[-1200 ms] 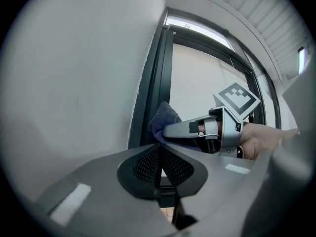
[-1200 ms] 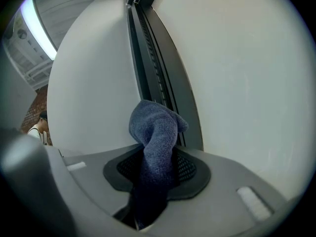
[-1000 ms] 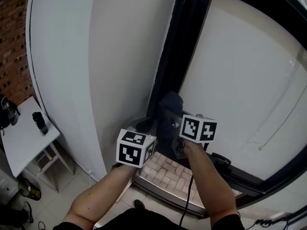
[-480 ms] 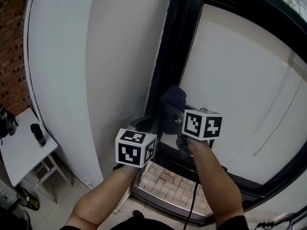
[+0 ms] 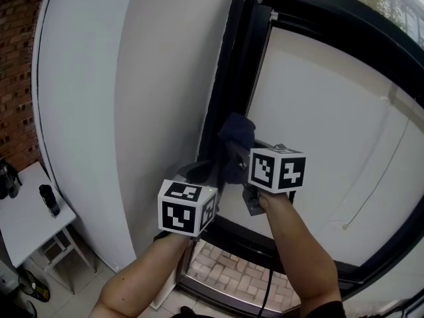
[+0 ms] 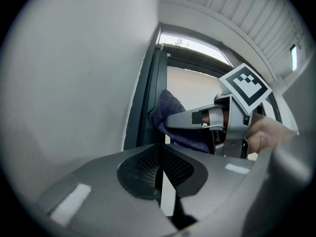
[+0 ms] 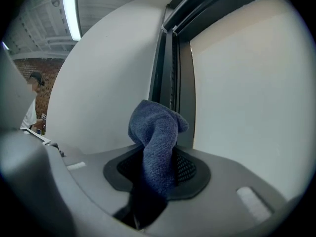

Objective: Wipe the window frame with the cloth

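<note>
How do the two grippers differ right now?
The right gripper is shut on the cloth; the left gripper is shut on nothing. The right holds the cloth at the window frame; the left sits lower, beside it. Both carry a marker cube.

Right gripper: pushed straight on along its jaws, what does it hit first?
The dark vertical window frame. The right gripper is shut on a blue terry cloth that sticks out ahead, so the cloth's bunched tip meets the frame first; it may already touch, depth unclear.
</note>
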Available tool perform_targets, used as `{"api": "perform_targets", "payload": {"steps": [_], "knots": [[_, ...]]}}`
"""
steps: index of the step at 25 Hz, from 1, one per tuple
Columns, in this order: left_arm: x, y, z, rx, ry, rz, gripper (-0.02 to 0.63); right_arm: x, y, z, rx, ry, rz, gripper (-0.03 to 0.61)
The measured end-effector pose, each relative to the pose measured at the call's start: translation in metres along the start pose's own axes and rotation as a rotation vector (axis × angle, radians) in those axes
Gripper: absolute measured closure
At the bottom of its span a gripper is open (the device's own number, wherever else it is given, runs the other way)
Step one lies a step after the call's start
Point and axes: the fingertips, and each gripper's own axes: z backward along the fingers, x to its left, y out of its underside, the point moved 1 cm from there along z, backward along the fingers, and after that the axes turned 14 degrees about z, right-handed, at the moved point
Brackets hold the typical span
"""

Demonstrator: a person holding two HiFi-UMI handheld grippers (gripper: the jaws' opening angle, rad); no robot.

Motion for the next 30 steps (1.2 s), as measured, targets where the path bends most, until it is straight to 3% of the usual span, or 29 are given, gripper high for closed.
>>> {"api": "perform_targets", "payload": {"steps": [30], "knots": [[-0.029, -0.112, -0.039, -0.125, 0.038, -0.042, 0.620, -0.059, -0.147, 0.002, -0.138, 0.106, 0.173, 0.449]]}}
